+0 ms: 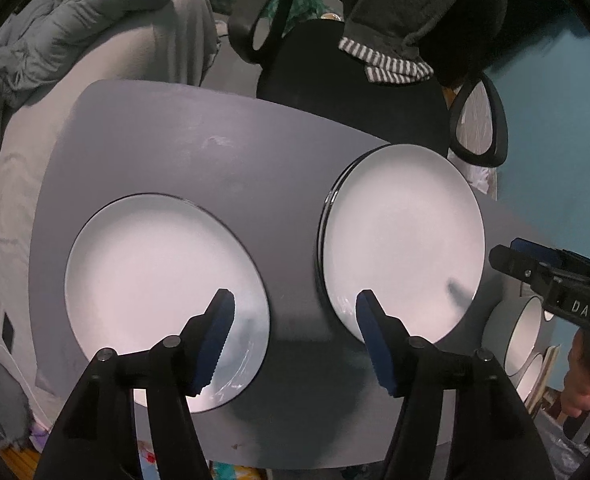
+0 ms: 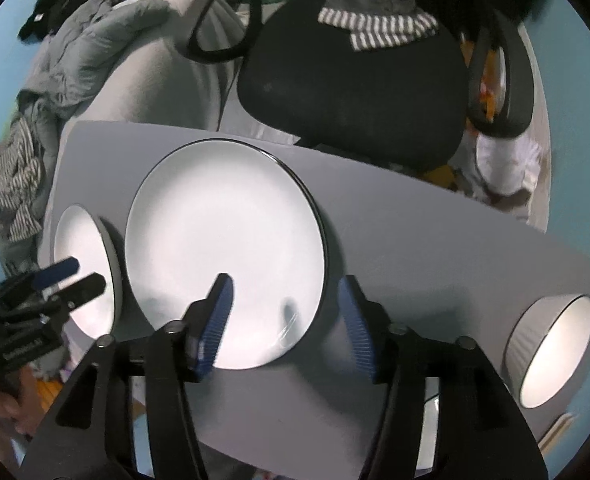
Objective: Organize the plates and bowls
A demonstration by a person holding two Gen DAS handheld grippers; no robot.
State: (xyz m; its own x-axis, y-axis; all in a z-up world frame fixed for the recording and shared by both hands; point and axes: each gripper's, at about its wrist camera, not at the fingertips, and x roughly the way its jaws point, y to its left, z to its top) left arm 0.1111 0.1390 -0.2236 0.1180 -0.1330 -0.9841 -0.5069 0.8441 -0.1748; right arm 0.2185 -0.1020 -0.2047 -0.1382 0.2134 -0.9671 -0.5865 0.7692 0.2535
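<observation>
In the left wrist view a white plate (image 1: 163,296) with a dark rim lies left on the grey table (image 1: 215,152), and a short stack of like plates (image 1: 403,240) lies right. My left gripper (image 1: 295,344) is open and empty above the gap between them. The right gripper (image 1: 511,252) enters at the right edge. Two white bowls (image 1: 523,336) sit at the far right. In the right wrist view my right gripper (image 2: 283,320) is open and empty over the near right rim of the plate stack (image 2: 223,248). A ribbed bowl (image 2: 551,348) sits right. The single plate (image 2: 83,268) is left.
A black office chair (image 2: 351,96) with dark and striped clothes draped on it stands behind the table. A sofa with grey bedding (image 1: 75,40) is at the back left. The table's near edge (image 1: 295,462) runs under the left gripper.
</observation>
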